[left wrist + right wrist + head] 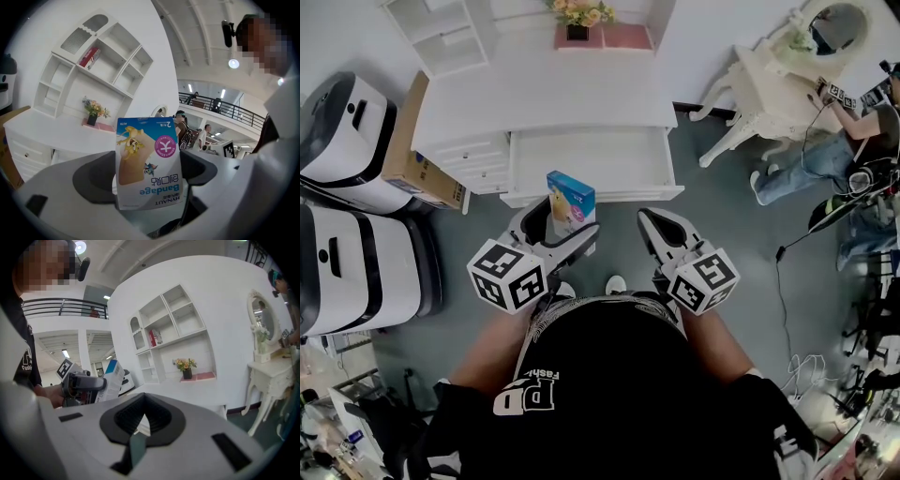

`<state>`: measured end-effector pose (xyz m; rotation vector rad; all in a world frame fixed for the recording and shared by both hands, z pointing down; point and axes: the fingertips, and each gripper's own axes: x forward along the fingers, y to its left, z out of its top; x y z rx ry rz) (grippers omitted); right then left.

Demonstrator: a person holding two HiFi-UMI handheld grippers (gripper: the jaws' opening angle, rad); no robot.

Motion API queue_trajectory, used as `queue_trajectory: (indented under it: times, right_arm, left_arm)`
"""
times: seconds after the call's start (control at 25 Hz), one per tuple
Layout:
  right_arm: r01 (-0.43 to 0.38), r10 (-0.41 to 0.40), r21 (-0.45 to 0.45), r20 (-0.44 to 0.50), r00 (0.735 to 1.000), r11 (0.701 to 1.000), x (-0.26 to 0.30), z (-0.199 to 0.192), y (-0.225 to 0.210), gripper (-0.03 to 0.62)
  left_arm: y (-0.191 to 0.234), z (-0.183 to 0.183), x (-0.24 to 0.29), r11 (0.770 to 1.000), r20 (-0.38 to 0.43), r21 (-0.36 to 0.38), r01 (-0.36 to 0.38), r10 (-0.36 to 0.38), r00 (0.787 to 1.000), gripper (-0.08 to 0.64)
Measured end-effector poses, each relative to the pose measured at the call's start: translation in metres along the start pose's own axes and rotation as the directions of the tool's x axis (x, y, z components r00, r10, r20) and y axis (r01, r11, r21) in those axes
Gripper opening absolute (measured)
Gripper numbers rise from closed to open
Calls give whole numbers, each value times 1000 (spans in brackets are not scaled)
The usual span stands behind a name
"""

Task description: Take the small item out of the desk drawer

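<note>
Left claw [564,227] clamped on the bandage box [571,199], which is upright and above the front edge of the open drawer [609,161] of the bench [534,98]. It looks lifted clear for carrying off. Right claw [662,231] closed on nothing, idle alongside, probably not needed for one light box. Drawer's rear, under the bench top, is hidden. What shows of the drawer floor looks bare.

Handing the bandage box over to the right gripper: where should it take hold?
Take the bandage box by its free end, which sticks out past the left gripper, coming in from the right. The right gripper is shut, so open it first.
</note>
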<state>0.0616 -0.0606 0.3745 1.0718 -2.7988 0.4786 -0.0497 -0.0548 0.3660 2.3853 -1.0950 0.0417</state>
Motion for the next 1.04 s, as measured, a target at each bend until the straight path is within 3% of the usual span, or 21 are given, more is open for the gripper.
queue_trajectory:
  times: [1.04]
  right_arm:
    - [-36,36,4,-29,999,999,4,-4,1,8]
  left_arm:
    - [1,-2,1,1000,-2,-13,-27,27,1000,423]
